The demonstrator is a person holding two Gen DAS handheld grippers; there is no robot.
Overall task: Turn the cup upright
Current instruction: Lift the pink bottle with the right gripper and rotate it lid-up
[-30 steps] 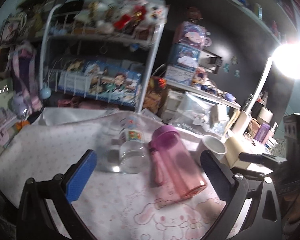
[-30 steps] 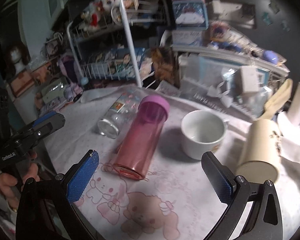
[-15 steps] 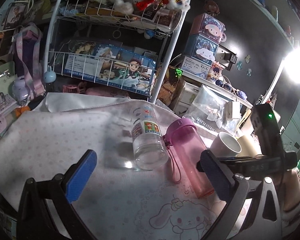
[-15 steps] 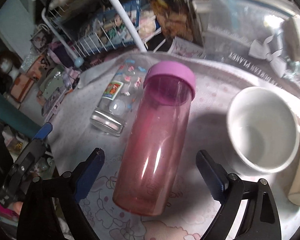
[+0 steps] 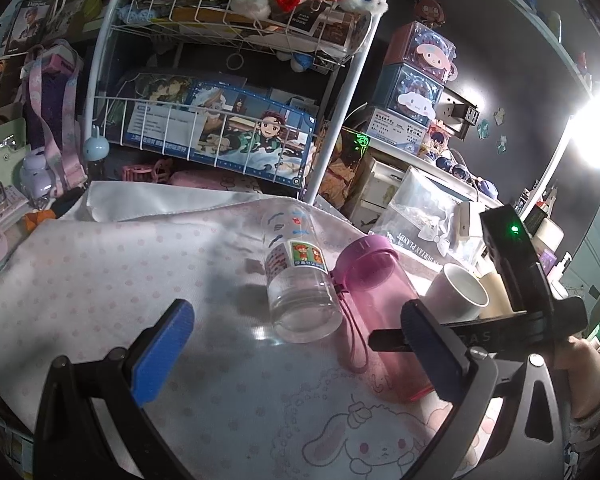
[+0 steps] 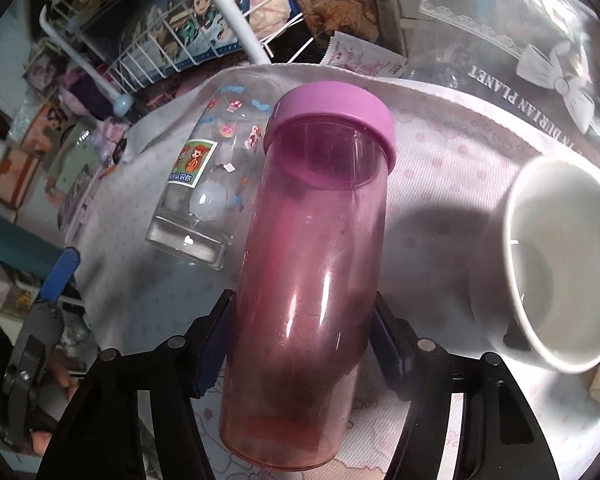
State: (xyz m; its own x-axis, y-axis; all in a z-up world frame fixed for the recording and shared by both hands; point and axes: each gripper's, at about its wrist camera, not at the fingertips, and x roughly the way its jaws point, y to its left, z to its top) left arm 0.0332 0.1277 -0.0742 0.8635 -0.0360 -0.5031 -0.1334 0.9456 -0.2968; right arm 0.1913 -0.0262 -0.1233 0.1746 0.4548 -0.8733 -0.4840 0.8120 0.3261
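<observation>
A pink translucent bottle (image 6: 312, 280) with a purple lid lies on its side on the cloth; it also shows in the left wrist view (image 5: 384, 312). My right gripper (image 6: 300, 348) straddles its lower body, the blue pads close against both sides. A clear glass (image 5: 300, 284) with stickers lies on its side just left of the bottle, also in the right wrist view (image 6: 204, 184). My left gripper (image 5: 296, 356) is open and empty, hovering in front of the glass.
A white mug (image 6: 560, 264) stands upright right of the bottle. A white wire rack (image 5: 220, 80) with boxes stands behind. A cream cylinder (image 5: 496, 292) and a lamp (image 5: 596, 136) are at the right. The cloth (image 5: 100, 280) has a bunny print.
My right gripper has moved in and down over the pink bottle and narrowed around its body. My left gripper has shifted slightly nearer the glass.
</observation>
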